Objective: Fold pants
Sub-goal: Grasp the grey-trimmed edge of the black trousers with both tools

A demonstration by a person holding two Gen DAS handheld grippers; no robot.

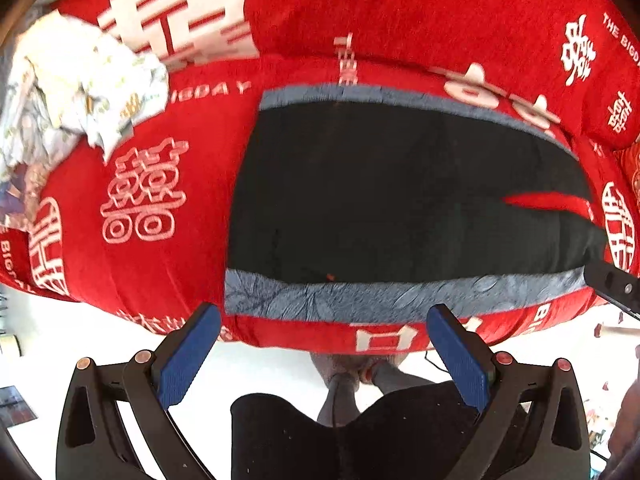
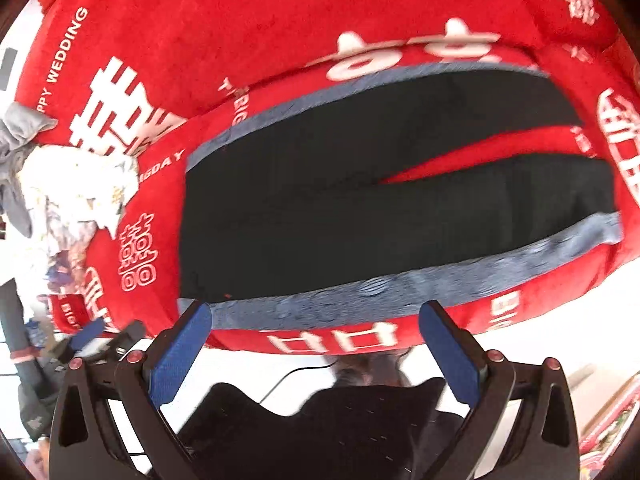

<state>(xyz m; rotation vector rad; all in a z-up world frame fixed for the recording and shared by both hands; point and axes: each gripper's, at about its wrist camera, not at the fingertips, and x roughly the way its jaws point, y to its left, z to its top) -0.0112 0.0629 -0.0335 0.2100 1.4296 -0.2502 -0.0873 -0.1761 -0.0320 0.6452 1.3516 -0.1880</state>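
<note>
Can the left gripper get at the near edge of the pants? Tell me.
Probably yes. The left gripper is open and empty, and the pants lie flat just ahead on the red blanket, nothing between.

I see the dark, near-black fabric pants with grey-blue patterned side stripes lying flat and unfolded, waistband toward nine o'clock, the two legs parting in a narrow V toward three o'clock.

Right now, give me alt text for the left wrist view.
Dark pants with grey-blue side stripes lie flat on a red blanket with white characters. The open left gripper hovers near the stripe, holding nothing.
</note>
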